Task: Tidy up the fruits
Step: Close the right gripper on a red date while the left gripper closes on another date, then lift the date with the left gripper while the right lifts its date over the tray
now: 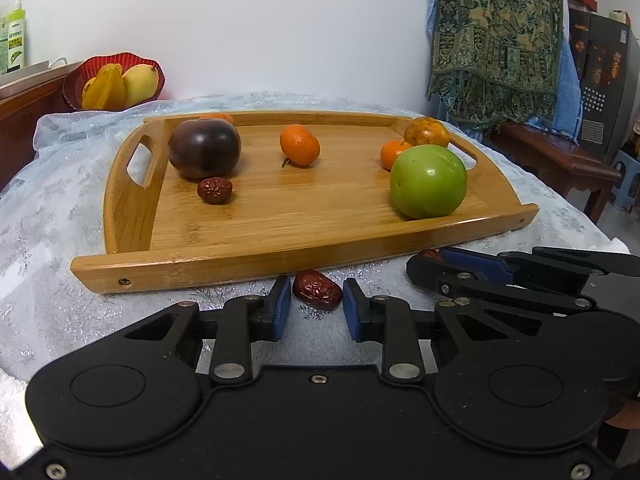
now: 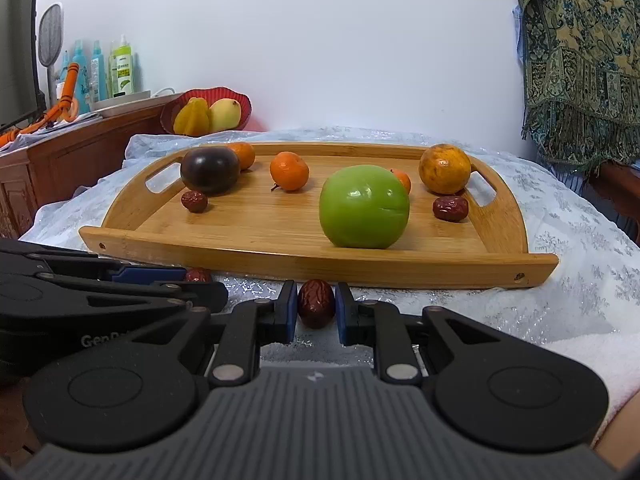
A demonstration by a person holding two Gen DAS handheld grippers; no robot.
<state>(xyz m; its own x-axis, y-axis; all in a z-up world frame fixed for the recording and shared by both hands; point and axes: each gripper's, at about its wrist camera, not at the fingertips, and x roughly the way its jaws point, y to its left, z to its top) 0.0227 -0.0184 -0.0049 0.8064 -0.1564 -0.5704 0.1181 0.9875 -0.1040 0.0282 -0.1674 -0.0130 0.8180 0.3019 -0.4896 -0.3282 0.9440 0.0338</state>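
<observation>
Both claws down on the cloth in front of the wooden tray [image 1: 280, 258], each on its own red date; right gripper [image 2: 316, 308] clamped on the right date [image 2: 316, 307], pads touching both flanks; left gripper [image 1: 317, 306] nearly closed on the left date [image 1: 318, 290], which sits at the pad tips, contact looks marginal. Advice: lift straight up, clear the tray's front lip, then set down inside; reseat the left deeper first. Right date's long axis points forward along the fingers; left date lies crosswise, slightly skewed.
</observation>
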